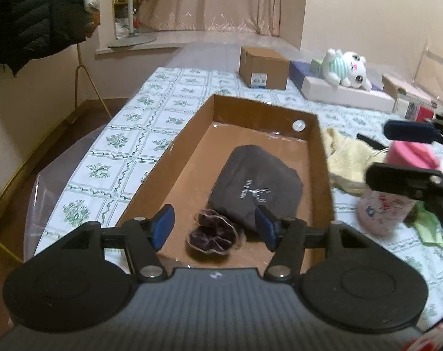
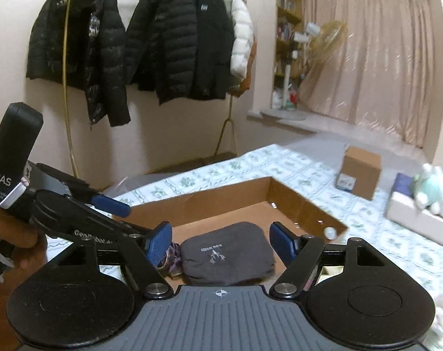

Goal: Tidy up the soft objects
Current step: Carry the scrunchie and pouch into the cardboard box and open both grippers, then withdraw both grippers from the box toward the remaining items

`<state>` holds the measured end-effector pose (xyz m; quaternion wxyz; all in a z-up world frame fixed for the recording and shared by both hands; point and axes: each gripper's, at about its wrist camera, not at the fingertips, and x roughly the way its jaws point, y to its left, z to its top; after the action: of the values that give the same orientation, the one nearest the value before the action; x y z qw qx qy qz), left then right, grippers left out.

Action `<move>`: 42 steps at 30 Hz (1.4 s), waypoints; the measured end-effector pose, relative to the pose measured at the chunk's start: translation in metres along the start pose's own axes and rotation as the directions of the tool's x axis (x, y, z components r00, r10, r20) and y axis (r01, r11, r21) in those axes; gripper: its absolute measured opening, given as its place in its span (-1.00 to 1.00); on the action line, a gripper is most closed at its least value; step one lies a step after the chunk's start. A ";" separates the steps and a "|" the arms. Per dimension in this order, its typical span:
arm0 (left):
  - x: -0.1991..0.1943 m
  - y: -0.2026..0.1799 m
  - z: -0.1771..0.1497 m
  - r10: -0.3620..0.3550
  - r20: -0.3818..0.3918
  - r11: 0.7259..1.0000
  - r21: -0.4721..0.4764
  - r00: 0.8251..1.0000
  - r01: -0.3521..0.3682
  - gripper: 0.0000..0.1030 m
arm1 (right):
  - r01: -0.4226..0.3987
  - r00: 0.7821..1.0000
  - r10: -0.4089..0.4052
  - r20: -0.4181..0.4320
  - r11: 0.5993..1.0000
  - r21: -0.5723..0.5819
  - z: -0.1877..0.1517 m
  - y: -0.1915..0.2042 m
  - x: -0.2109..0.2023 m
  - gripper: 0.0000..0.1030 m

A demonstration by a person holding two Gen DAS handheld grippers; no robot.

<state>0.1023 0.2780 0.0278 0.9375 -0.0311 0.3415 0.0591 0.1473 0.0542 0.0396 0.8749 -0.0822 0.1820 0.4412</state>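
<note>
Your count, this moment: one open cardboard tray (image 1: 323,158) holding two soft items, one folded grey pouch (image 1: 256,187) and one purple scrunchie (image 1: 212,234). You have one closed cardboard box (image 1: 263,68), one white plush toy (image 1: 345,68), one yellow cloth (image 1: 347,158). On the rack you see four black jackets (image 2: 174,44) and one white jacket (image 2: 241,38).

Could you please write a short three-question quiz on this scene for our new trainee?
1. True or false: the grey pouch lies inside the open cardboard tray.
2. What lies beside the pouch in the tray? A) purple scrunchie B) plush toy C) yellow towel
3. Fill in: the left gripper and the right gripper both have their fingers ____.

Key: 1 true. 2 A, the purple scrunchie; the plush toy and yellow towel are outside. 3 open, holding nothing.
</note>
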 end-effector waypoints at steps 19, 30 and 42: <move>-0.076 -0.140 -0.051 -0.140 0.023 0.990 -0.005 0.990 0.140 0.17 | 0.321 0.947 -0.310 -0.085 0.895 0.311 -0.089 -0.046 -0.198 0.42; -0.067 -0.205 -0.066 -0.150 0.001 0.989 0.001 0.989 0.150 0.17 | 0.413 0.910 -0.388 -0.143 0.825 0.385 -0.125 -0.073 -0.238 0.42; -0.046 -0.230 -0.065 -0.161 -0.019 0.986 0.035 0.987 0.162 0.15 | 0.419 0.907 -0.371 -0.198 0.829 0.371 -0.132 -0.082 -0.228 0.17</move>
<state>0.0560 0.0400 0.0120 0.9368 -0.0421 0.3466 -0.0235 0.0559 -0.2043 0.0059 0.9327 0.0391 0.2993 0.1974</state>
